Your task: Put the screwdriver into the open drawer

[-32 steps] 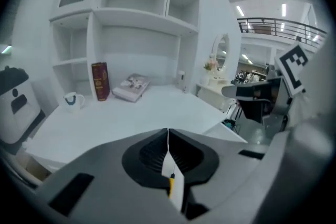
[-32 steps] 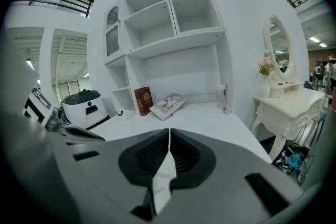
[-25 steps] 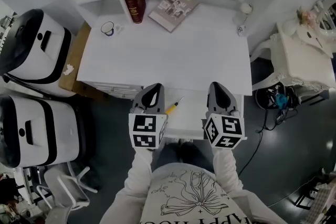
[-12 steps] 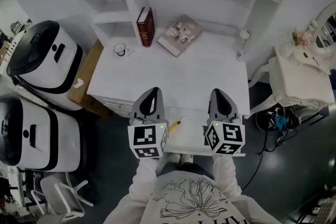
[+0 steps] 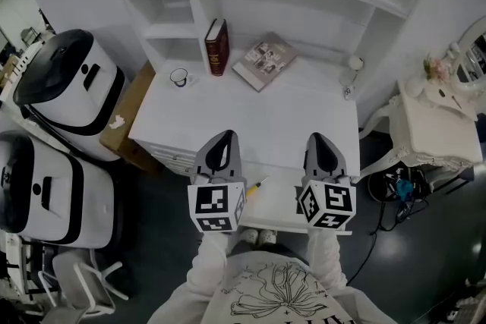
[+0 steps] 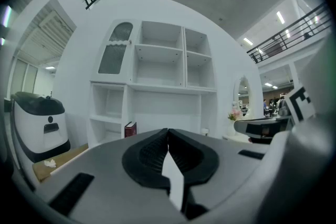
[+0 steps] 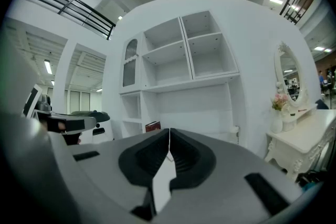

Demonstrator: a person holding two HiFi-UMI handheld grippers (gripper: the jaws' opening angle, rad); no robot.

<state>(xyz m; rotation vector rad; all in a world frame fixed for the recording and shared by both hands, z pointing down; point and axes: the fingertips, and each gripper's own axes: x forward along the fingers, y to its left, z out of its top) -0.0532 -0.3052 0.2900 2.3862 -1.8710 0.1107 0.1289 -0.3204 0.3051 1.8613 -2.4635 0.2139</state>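
Observation:
A yellow-handled screwdriver [image 5: 254, 187] lies in the open white drawer [image 5: 277, 201] at the front of the white desk [image 5: 258, 117]. My left gripper [image 5: 222, 139] hovers just left of the screwdriver, its jaws shut with nothing in them. To the right, my right gripper [image 5: 320, 140] hangs over the drawer's right side, also shut and empty. In the left gripper view the left gripper [image 6: 168, 131] points level at the shelf unit with its pads together. The right gripper view shows the right gripper [image 7: 169, 132] the same way.
On the desk's back stand a red book [image 5: 216, 47], a flat magazine [image 5: 265, 61], a mug [image 5: 179, 77] and a small white lamp [image 5: 351, 76]. Two white-and-black machines [image 5: 64, 80] and a cardboard box [image 5: 129, 114] stand left; a white dresser [image 5: 440, 121] stands right.
Both grippers have risen above the drawer and stayed shut. The head view has tipped up, so more of the shelf unit shows. The screwdriver has not moved in the drawer.

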